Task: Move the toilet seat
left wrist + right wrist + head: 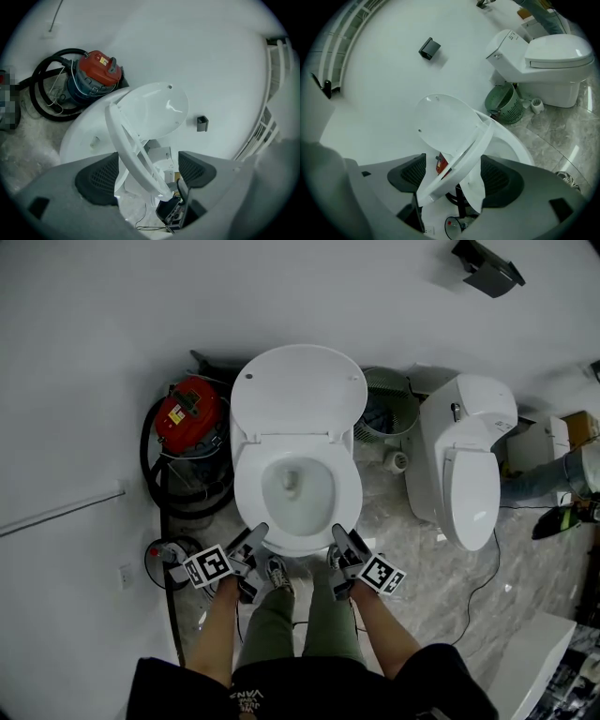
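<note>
The white toilet [352, 507] stands by the wall with its lid [298, 390] up. Its seat ring [246, 493] is tilted up off the bowl at the front. My left gripper [253, 538] and right gripper [339, 538] are at the seat's front edge, one on each side. In the left gripper view the seat [129, 145] runs between the wide jaws of the left gripper [146, 171], lying against the left pad [98, 180] with a gap to the other. In the right gripper view the seat [473, 147] crosses the right gripper [453, 173], lying against the right pad [499, 178].
A red vacuum cleaner [190, 413] with a black hose sits left of the toilet. A green basket [389, 409] and a second white toilet [469, 456] stand to the right. Cables trail over the marble floor [450, 587]. Another person's legs [539, 479] show at far right.
</note>
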`<state>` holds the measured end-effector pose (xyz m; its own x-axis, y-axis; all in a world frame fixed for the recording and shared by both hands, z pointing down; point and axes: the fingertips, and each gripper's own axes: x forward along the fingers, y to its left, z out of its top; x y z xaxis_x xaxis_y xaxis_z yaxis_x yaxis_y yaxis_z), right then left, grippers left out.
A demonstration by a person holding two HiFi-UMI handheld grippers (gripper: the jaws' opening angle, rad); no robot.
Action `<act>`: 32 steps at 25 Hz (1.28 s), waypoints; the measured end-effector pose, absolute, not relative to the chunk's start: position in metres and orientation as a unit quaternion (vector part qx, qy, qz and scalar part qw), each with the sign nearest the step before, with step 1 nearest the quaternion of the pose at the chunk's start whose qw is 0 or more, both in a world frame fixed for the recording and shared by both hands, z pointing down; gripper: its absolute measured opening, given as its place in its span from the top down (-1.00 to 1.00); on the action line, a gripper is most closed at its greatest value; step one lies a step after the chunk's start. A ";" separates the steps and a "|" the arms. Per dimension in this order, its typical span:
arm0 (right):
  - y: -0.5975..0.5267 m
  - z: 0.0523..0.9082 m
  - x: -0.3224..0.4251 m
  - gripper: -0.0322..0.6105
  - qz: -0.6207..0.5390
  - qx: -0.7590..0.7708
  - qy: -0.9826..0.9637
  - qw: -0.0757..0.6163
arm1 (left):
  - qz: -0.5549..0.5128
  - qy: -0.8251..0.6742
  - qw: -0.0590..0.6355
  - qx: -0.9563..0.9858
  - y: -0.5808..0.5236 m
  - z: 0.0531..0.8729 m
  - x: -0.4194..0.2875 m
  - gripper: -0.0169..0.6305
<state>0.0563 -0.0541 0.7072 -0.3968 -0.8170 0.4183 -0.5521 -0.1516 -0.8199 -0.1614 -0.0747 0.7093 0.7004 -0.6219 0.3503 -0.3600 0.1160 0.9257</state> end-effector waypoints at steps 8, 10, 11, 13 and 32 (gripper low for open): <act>-0.077 0.674 0.058 -0.23 -0.532 -0.518 0.656 0.134 | -0.140 -0.383 0.641 0.650 -0.097 0.678 -0.161 -0.34; -0.083 0.666 0.058 -0.24 -0.533 -0.509 0.662 0.134 | -0.147 -0.390 0.636 0.649 -0.104 0.671 -0.161 -0.34; -0.086 0.663 0.058 -0.24 -0.534 -0.504 0.666 0.130 | -0.151 -0.394 0.633 0.649 -0.108 0.668 -0.161 -0.35; -0.091 0.657 0.058 -0.24 -0.536 -0.493 0.674 0.122 | -0.158 -0.402 0.629 0.646 -0.114 0.661 -0.160 -0.35; -0.157 0.603 0.060 -0.24 -0.545 -0.416 0.724 0.079 | -0.223 -0.452 0.589 0.632 -0.173 0.612 -0.151 -0.32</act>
<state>0.0603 -0.1572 0.6033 -0.6416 -0.6883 0.3385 -0.5158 0.0607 -0.8545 -0.1506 -0.1733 0.6120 0.4914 -0.8341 0.2507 -0.3090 0.1022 0.9456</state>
